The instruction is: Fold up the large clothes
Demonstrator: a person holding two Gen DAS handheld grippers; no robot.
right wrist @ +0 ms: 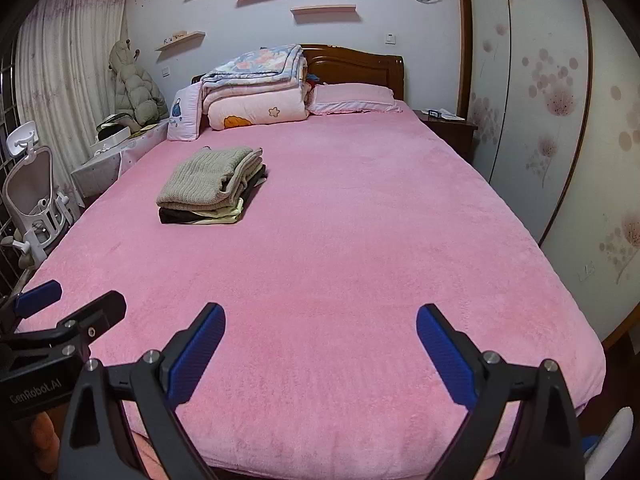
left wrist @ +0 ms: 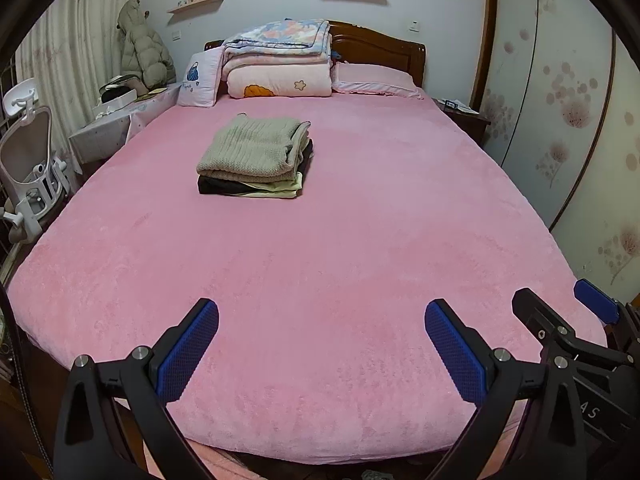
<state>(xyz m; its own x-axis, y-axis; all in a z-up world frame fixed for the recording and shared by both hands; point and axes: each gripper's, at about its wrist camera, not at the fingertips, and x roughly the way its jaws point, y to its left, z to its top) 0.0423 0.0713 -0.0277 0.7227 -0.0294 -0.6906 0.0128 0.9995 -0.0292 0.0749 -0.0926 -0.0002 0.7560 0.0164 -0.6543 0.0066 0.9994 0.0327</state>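
A stack of folded clothes (left wrist: 254, 158) rests on the pink bed (left wrist: 340, 264), left of its middle; a grey-green knit lies on top, with dark and pale yellow garments beneath. In the right wrist view the same stack of clothes (right wrist: 212, 186) appears further left on the bed (right wrist: 340, 272). My left gripper (left wrist: 322, 316) hovers open over the foot of the bed, nothing between its blue pads. My right gripper (right wrist: 320, 322) is likewise open and holds nothing. Each gripper shows at the edge of the other's view: the right gripper (left wrist: 560, 304) and the left gripper (right wrist: 80, 298).
Folded quilts (left wrist: 280, 60) and a pink pillow (left wrist: 376, 80) sit by the wooden headboard (left wrist: 384, 46). A white chair (left wrist: 30, 160) and a cluttered side table (left wrist: 120, 120) stand left of the bed. A nightstand (left wrist: 464, 114) and wardrobe doors (left wrist: 560, 100) line the right.
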